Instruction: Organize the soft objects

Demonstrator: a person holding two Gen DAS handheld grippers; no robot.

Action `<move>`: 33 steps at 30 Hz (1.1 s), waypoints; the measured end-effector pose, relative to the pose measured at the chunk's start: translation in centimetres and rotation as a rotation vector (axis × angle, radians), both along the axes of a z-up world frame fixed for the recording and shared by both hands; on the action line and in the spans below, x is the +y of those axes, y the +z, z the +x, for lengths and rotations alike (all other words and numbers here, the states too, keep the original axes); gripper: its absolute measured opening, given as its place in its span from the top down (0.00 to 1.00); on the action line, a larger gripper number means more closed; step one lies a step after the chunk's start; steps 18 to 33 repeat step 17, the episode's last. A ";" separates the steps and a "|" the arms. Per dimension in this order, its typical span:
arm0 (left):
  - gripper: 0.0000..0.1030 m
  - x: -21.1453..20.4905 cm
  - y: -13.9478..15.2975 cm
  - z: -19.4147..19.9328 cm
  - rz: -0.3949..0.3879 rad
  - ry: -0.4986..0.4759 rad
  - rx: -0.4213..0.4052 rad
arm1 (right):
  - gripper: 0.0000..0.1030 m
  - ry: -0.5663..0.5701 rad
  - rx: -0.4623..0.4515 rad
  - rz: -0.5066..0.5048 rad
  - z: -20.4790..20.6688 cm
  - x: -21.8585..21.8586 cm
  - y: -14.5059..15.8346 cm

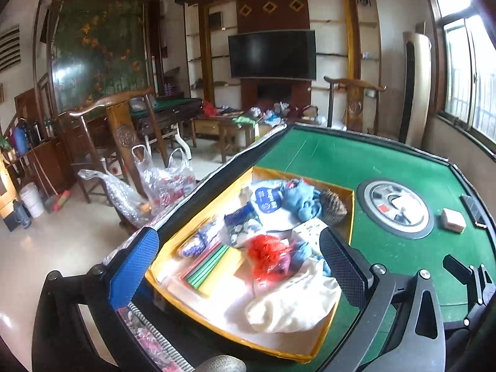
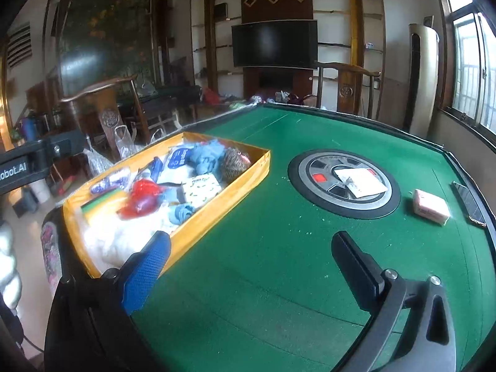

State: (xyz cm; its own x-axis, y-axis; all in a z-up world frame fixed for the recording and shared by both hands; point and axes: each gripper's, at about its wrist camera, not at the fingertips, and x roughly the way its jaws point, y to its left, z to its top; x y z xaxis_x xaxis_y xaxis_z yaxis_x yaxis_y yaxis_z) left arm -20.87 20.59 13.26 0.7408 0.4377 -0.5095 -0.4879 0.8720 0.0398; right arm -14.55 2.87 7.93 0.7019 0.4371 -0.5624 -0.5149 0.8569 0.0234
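Note:
A shallow yellow tray (image 1: 352, 214) (image 2: 223, 207) lies on the green table near its left edge. It holds soft things: a blue cloth (image 1: 299, 200) (image 2: 206, 155), a red mesh bag (image 1: 268, 255) (image 2: 142, 197), a cream cloth (image 1: 294, 303) (image 2: 114, 238), a white printed pouch (image 1: 269, 201) and a brown knitted item (image 1: 333, 206) (image 2: 234, 162). My left gripper (image 1: 238, 266) is open and empty, hovering over the tray's near half. My right gripper (image 2: 251, 257) is open and empty above bare felt, right of the tray.
The green felt table (image 2: 279, 248) has a round centre console (image 2: 342, 183) with a white paper on it. A pink packet (image 2: 431, 206) and a dark phone (image 2: 469, 204) lie at the right edge. Wooden chairs (image 1: 121, 130) and plastic bags (image 1: 161, 179) stand left of the table.

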 end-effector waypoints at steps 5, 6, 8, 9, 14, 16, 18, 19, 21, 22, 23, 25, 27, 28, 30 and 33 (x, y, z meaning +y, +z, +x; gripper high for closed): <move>0.00 0.9 -0.7 0.2 -0.014 0.021 0.013 | 0.01 0.023 -0.015 -0.034 -0.6 0.9 -0.3; 0.00 1.1 -0.9 0.4 -0.017 0.025 0.015 | 0.01 0.026 -0.016 -0.040 -0.6 1.0 -0.3; 0.00 1.6 -1.2 0.6 -0.027 0.028 0.022 | 0.01 0.033 -0.015 -0.051 -0.6 1.4 -0.4; 0.00 1.8 -1.3 0.7 -0.031 0.031 0.025 | 0.01 0.036 -0.015 -0.057 -0.7 1.6 -0.4; 0.00 2.7 -2.1 0.8 -0.027 0.053 0.035 | 0.01 0.052 -0.019 -0.078 -1.0 2.3 -0.3; 0.00 3.0 -2.3 0.9 -0.033 0.058 0.041 | 0.01 0.058 -0.016 -0.085 -1.0 2.6 -0.3; 0.00 3.2 -2.4 1.0 -0.041 0.060 0.046 | 0.01 0.061 -0.013 -0.089 -1.0 2.6 -0.2; 0.00 3.2 -2.4 1.0 -0.041 0.060 0.046 | 0.01 0.061 -0.013 -0.089 -1.0 2.6 -0.2; 0.00 3.2 -2.4 1.0 -0.041 0.060 0.046 | 0.01 0.061 -0.013 -0.089 -1.0 2.6 -0.2; 0.00 3.2 -2.4 1.0 -0.041 0.060 0.046 | 0.01 0.061 -0.013 -0.089 -1.0 2.6 -0.2; 0.00 3.2 -2.4 1.0 -0.041 0.060 0.046 | 0.01 0.061 -0.013 -0.089 -1.0 2.6 -0.2; 0.00 3.2 -2.4 1.0 -0.041 0.060 0.046 | 0.01 0.061 -0.013 -0.089 -1.0 2.6 -0.2; 0.00 3.2 -2.4 1.0 -0.041 0.060 0.046 | 0.01 0.061 -0.013 -0.089 -1.0 2.6 -0.2; 0.00 3.2 -2.4 1.0 -0.041 0.060 0.046 | 0.01 0.061 -0.013 -0.089 -1.0 2.6 -0.2; 0.00 3.2 -2.4 1.0 -0.041 0.060 0.046 | 0.01 0.061 -0.013 -0.089 -1.0 2.6 -0.2; 0.00 3.2 -2.4 1.0 -0.041 0.060 0.046 | 0.01 0.061 -0.013 -0.089 -1.0 2.6 -0.2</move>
